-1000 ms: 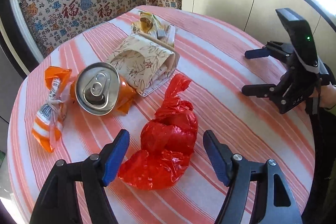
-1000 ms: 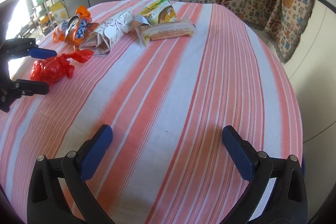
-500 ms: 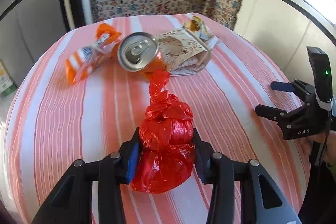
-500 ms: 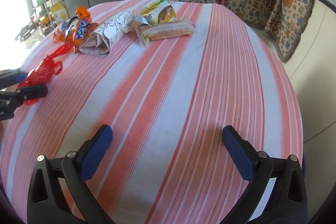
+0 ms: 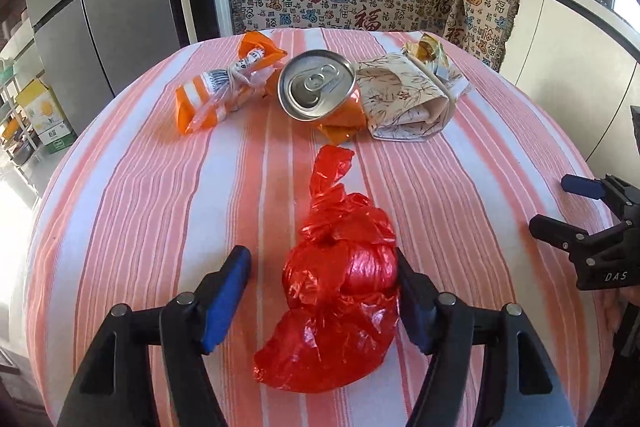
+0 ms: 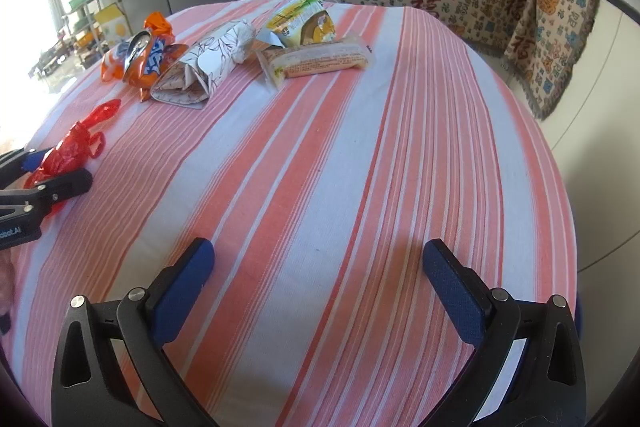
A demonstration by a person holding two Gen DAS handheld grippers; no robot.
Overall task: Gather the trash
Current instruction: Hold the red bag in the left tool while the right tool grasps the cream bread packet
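Left wrist view, left to right: an orange striped snack wrapper (image 5: 224, 95) is seen lying on the striped bench (image 5: 140, 195), just beside an orange soda can (image 5: 318, 91) lying on its side with its top toward the camera. A folded leaf-print paper (image 5: 404, 103) is touching the can on the right, with a yellow-green packet (image 5: 430, 57) behind it. The red plastic bag (image 5: 340, 287), knotted, is located on the bench near the bottom edge, between the fingers of the left hand-held gripper (image 5: 320, 303). The jaws are spread; the right finger is touching the bag, the left finger is held apart from it. The right hand-held gripper (image 5: 560, 207) is seen at the far right edge, jaws apart, nothing between them.

Right wrist view, left to right: the red bag (image 6: 76, 147) is seen at the left edge, between the left gripper's fingers. A clear-wrapped pastry (image 6: 316, 61) is found beside the yellow-green packet (image 6: 304, 21). The right hand-held gripper (image 6: 318, 279) is held wide open over bare cloth, well apart from all trash.
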